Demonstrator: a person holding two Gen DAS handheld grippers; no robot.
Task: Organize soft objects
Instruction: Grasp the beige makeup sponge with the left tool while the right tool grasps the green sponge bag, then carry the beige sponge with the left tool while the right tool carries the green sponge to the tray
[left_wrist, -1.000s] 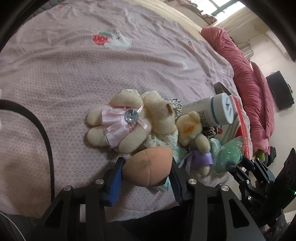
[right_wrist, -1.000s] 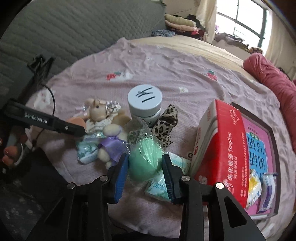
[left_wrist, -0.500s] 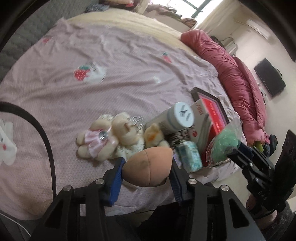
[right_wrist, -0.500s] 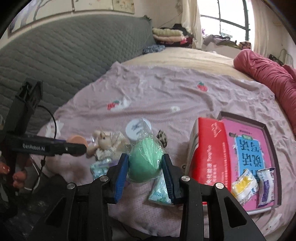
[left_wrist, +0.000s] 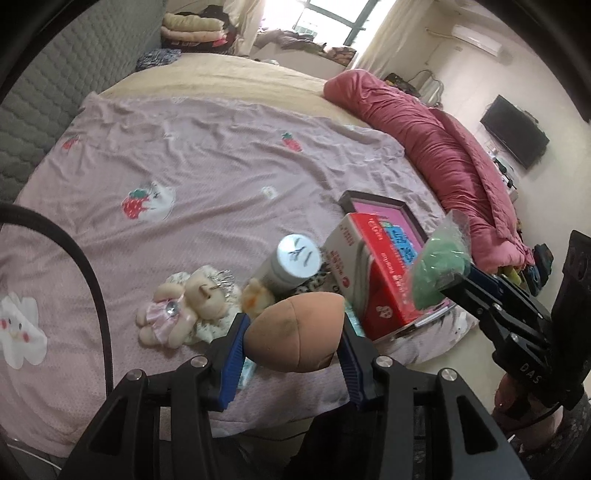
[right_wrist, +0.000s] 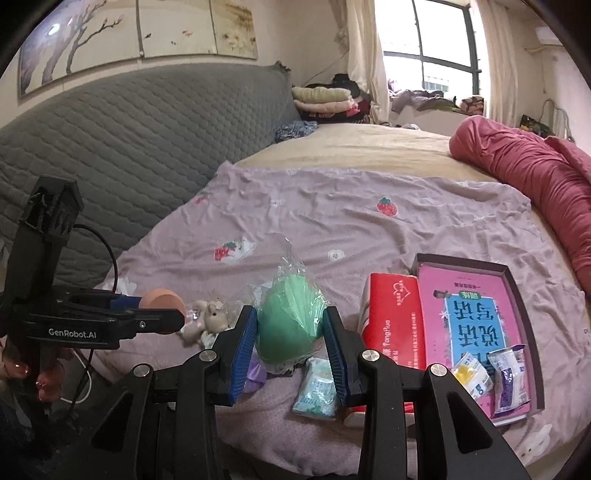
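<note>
My left gripper (left_wrist: 291, 336) is shut on a tan egg-shaped sponge (left_wrist: 295, 334), held in the air above the near edge of the bed. My right gripper (right_wrist: 291, 332) is shut on a green egg-shaped sponge in clear wrap (right_wrist: 288, 321), also lifted; this green sponge (left_wrist: 437, 269) shows at the right of the left wrist view. On the pink sheet lie a cream teddy bear in a pink dress (left_wrist: 181, 308), a smaller bear (left_wrist: 255, 297) and a pale blue tissue pack (right_wrist: 317, 389).
A white-lidded jar (left_wrist: 293, 260), a red tissue box (right_wrist: 391, 325) and a dark tray with a pink book and snack packets (right_wrist: 517, 291) stand near the bed's front edge. A red duvet (left_wrist: 443, 147) lies along the right side. A grey quilted headboard (right_wrist: 129, 140) rises at the left.
Both grippers have risen away from the bed with their sponges held; the toys and boxes now look smaller and lower, and more of the room shows.
</note>
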